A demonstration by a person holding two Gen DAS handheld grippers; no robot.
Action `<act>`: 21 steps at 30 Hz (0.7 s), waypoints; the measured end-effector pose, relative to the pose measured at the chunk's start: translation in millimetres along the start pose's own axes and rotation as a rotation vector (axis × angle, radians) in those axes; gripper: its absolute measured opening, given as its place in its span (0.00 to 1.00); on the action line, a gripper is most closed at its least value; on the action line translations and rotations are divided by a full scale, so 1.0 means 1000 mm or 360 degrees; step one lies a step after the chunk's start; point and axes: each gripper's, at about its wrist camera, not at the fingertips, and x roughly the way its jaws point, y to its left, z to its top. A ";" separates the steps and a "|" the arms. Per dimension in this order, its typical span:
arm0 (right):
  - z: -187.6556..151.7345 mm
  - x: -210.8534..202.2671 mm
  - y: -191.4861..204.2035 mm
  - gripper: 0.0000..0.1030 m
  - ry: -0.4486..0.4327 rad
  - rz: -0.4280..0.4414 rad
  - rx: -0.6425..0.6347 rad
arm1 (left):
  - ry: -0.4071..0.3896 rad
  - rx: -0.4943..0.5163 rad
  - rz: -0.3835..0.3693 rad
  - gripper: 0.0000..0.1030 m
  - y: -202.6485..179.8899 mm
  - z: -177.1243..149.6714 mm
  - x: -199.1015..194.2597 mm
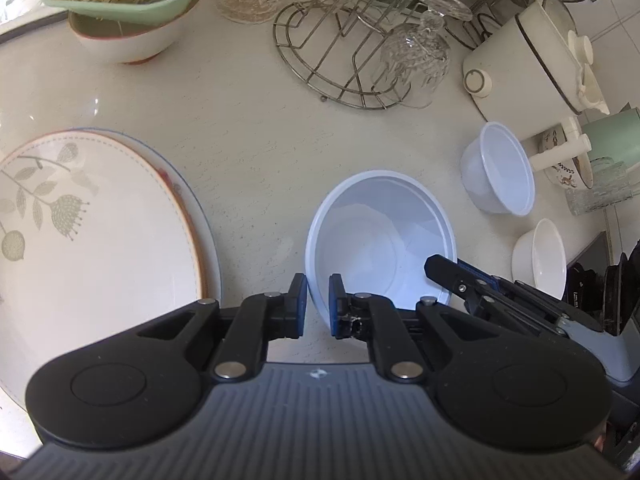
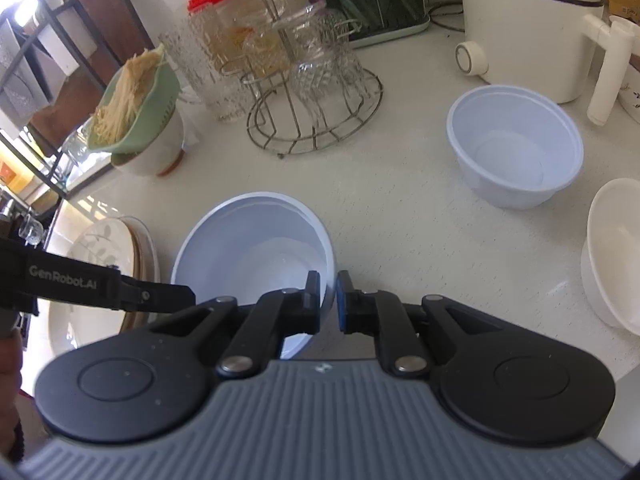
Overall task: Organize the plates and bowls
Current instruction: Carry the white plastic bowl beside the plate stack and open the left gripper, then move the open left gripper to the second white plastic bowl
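Both hand-held grippers, left (image 1: 318,305) and right (image 2: 328,302), pinch opposite rims of the white bowl (image 1: 380,236) on the worktop (image 1: 256,168).

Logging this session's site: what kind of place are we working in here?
Most likely a home kitchen counter. A wire glass rack holds upturned glasses, a green colander of noodles sits on a bowl, and a white countertop appliance stands behind the white plastic bowl both grippers hold.
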 end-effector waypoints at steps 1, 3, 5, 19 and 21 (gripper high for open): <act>0.000 0.001 0.001 0.12 0.0009 -0.0019 -0.0013 | 0.0006 0.0006 0.0003 0.12 0.000 -0.001 0.001; -0.001 0.003 0.004 0.12 0.0022 -0.0027 -0.0028 | 0.0037 0.0054 0.0033 0.12 -0.002 -0.001 0.003; -0.002 0.004 0.007 0.12 0.0040 -0.0038 -0.0049 | 0.0044 0.0067 0.0046 0.12 -0.001 -0.003 0.004; -0.001 -0.008 0.010 0.44 -0.0059 -0.0015 0.0001 | -0.0002 0.0094 0.0128 0.23 -0.001 0.000 -0.017; 0.001 -0.015 0.012 0.44 -0.0091 -0.0015 -0.0020 | -0.0028 0.0110 0.0137 0.24 -0.002 0.000 -0.023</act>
